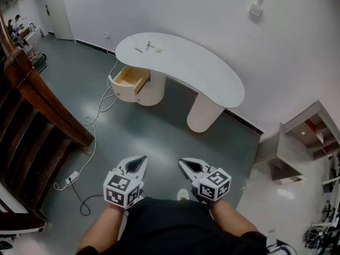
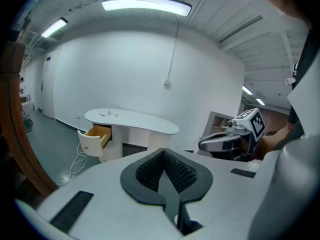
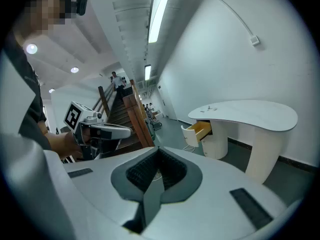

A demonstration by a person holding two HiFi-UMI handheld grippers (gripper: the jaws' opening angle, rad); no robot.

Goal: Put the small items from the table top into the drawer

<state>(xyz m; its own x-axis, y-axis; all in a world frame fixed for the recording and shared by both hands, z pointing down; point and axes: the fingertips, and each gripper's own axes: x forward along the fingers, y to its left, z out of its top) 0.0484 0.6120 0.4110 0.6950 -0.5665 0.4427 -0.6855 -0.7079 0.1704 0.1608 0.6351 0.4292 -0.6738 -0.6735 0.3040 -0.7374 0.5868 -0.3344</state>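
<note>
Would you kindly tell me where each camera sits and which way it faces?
Head view: on the person's head, looking steeply down at floor, table and open drawer; forearms, left gripper, right gripper show.
Left gripper view: on the left gripper, along its shut jaws toward the table; right gripper at right.
Right gripper view: on the right gripper, along its shut jaws; table right, left gripper left.
Shared: all three show table and drawer.

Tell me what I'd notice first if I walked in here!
A big white curvy table stands by the wall, its wooden drawer pulled open at the left end and a few small items on top. Down close, the left gripper and right gripper point toward it, fingers shut and empty.
</note>
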